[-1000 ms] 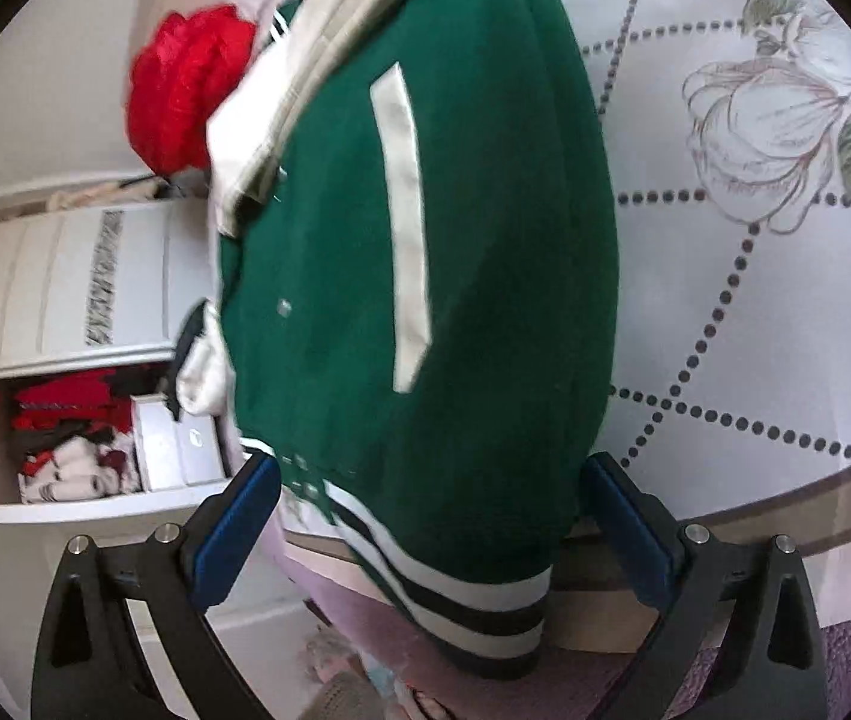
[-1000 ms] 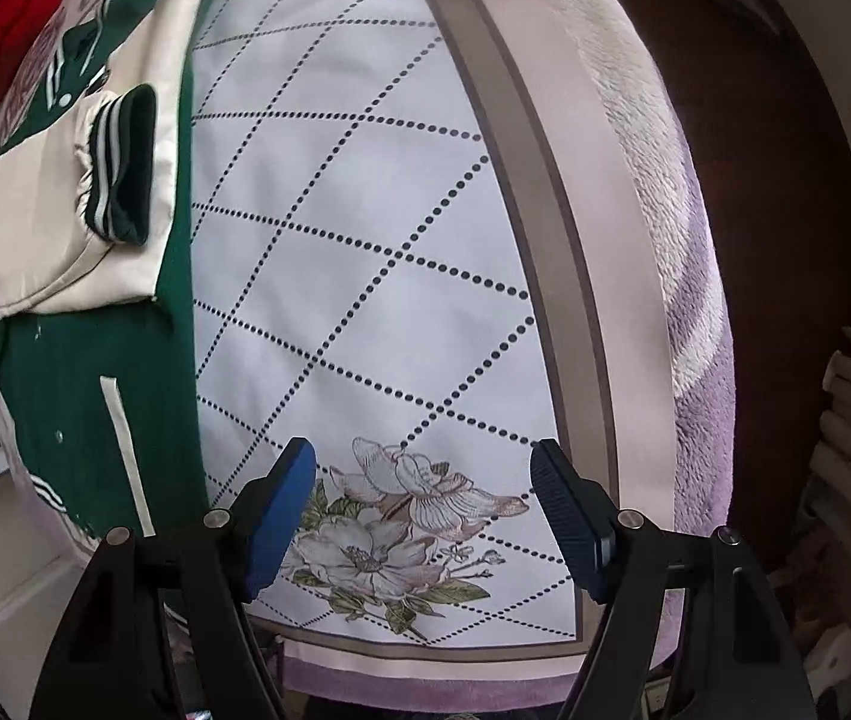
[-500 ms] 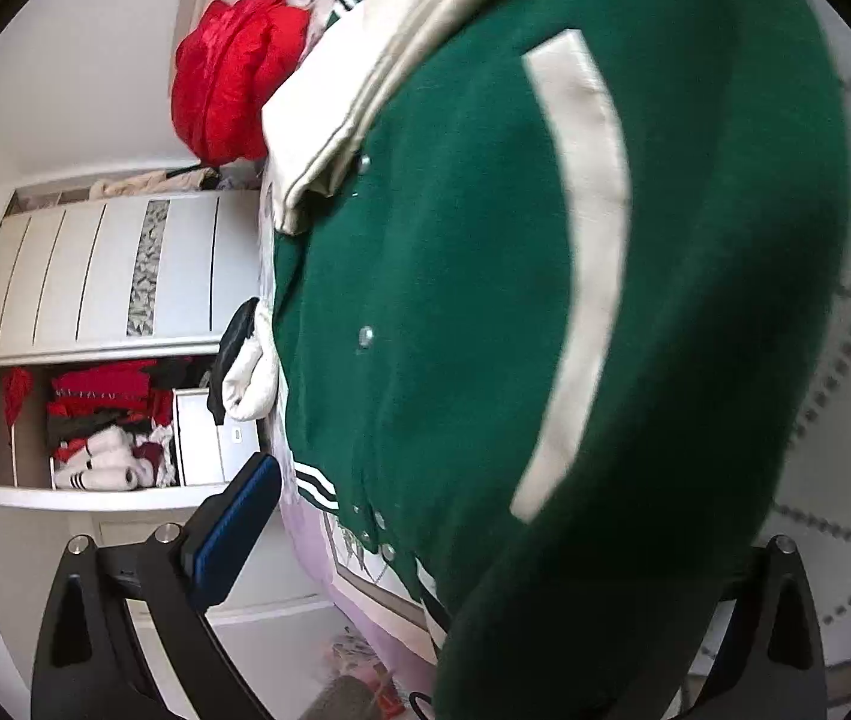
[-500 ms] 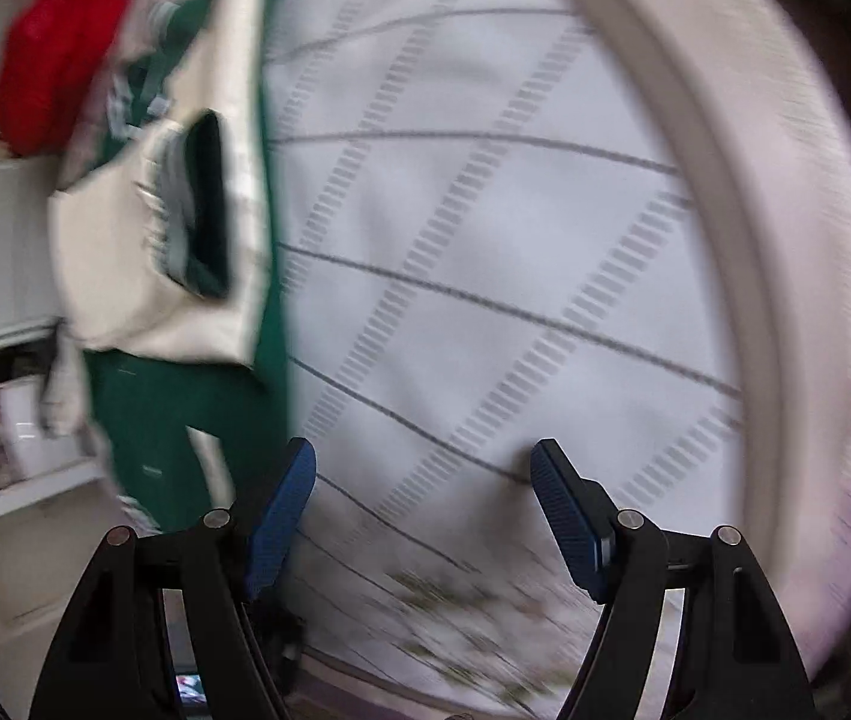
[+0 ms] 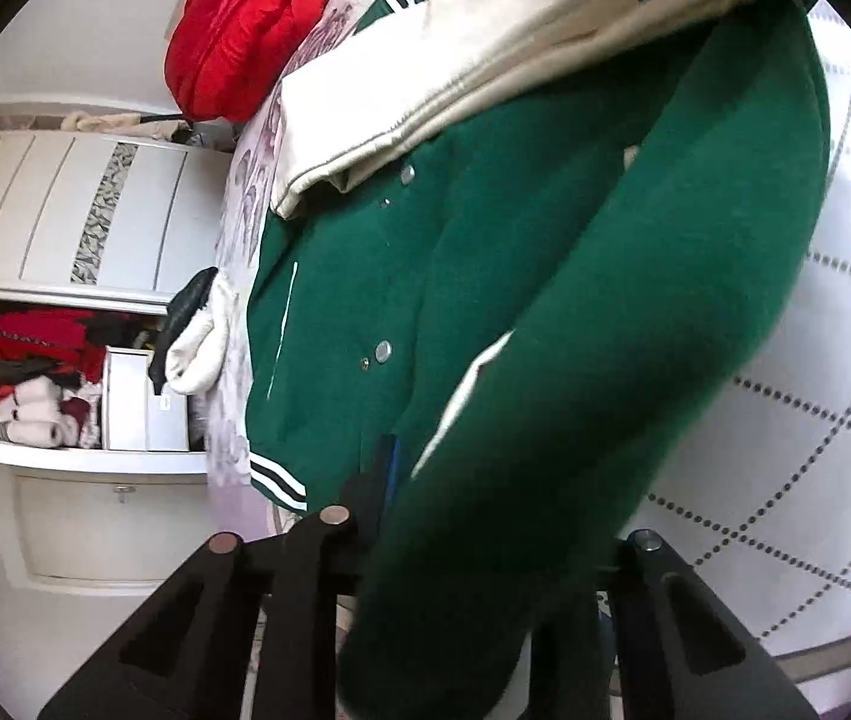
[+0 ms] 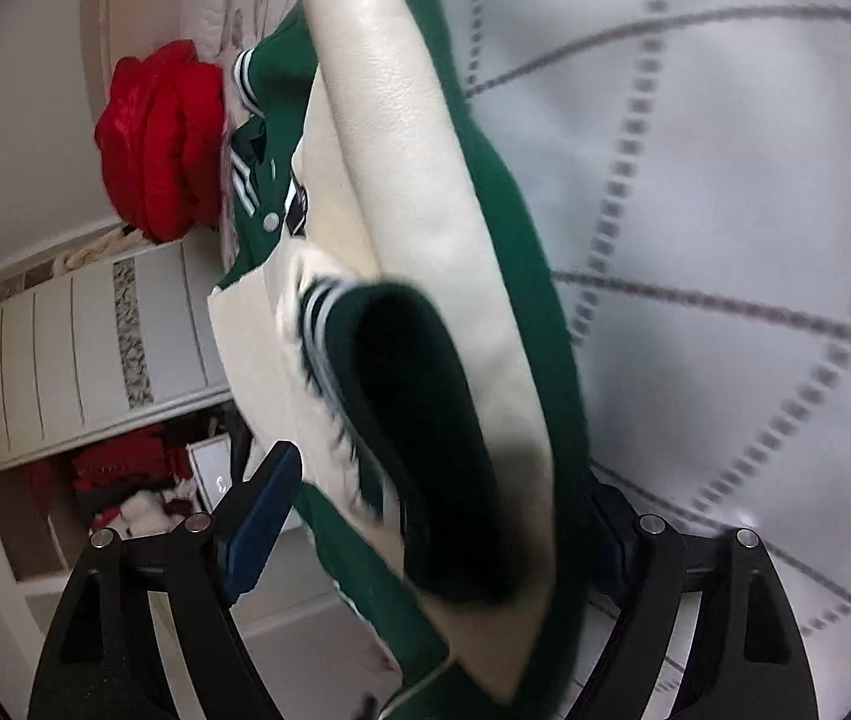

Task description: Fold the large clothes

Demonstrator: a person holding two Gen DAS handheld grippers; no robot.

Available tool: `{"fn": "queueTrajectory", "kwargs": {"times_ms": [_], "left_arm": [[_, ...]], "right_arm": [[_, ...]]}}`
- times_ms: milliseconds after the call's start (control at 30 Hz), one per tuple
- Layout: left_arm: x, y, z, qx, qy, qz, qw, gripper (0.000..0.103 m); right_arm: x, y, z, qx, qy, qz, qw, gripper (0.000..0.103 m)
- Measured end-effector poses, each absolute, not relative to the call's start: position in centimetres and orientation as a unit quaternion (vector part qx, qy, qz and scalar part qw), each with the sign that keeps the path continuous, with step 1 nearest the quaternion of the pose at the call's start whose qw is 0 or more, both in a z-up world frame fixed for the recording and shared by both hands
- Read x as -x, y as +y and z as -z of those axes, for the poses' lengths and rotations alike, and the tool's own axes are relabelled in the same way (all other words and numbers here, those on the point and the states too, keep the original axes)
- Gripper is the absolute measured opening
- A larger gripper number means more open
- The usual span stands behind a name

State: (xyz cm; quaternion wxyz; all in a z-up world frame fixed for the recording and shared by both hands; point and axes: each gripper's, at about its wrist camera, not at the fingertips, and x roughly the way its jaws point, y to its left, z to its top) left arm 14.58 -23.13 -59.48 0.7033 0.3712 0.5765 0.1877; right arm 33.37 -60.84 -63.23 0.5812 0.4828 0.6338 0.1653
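Left fingers [image 5: 401,480] just closed, gripping jacket [image 5: 545,300] hem; right fingers [image 6: 437,516] widened, straddling sleeve.

**Bed and what is laid on it**

A bed [image 5: 815,420] is covered by a white quilt crossed by dotted diagonal lines. A green jacket [image 5: 365,276] with cream sleeves is spread along its left side. A red padded garment [image 5: 233,24] is piled at the far end, beside the jacket's collar.
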Motion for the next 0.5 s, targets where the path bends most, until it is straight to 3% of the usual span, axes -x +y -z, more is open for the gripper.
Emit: {"fn": "queueTrajectory", "kwargs": {"times_ms": [33, 67, 100, 133, 267, 500], "left_arm": [[-14.7, -22.9, 59.0, -0.361, 0.579, -0.186, 0.707, 0.018], [-14.7, -22.7, 58.7, -0.355, 0.581, -0.184, 0.709, 0.017], [-14.8, -22.3, 58.2, -0.344, 0.583, -0.181, 0.713, 0.016], [-15.0, -21.8, 57.4, -0.334, 0.583, -0.177, 0.72, 0.016], [-15.2, -19.7, 53.9, -0.285, 0.584, -0.157, 0.744, 0.014], [-18.0, -10.5, 46.8, -0.155, 0.592, -0.12, 0.782, 0.014]], "right_arm": [[-33.8, -60.0, 63.3, -0.482, 0.636, -0.166, 0.58, 0.08], [-34.2, -59.2, 63.4, -0.476, 0.643, -0.16, 0.578, 0.049], [-34.3, -58.5, 63.6, -0.474, 0.651, -0.153, 0.573, 0.034], [-34.4, -58.1, 63.7, -0.479, 0.651, -0.148, 0.569, 0.029], [-34.9, -56.1, 60.2, -0.459, 0.651, -0.126, 0.591, 0.022], [-39.0, -47.4, 48.8, -0.383, 0.659, -0.107, 0.639, 0.021]]}}
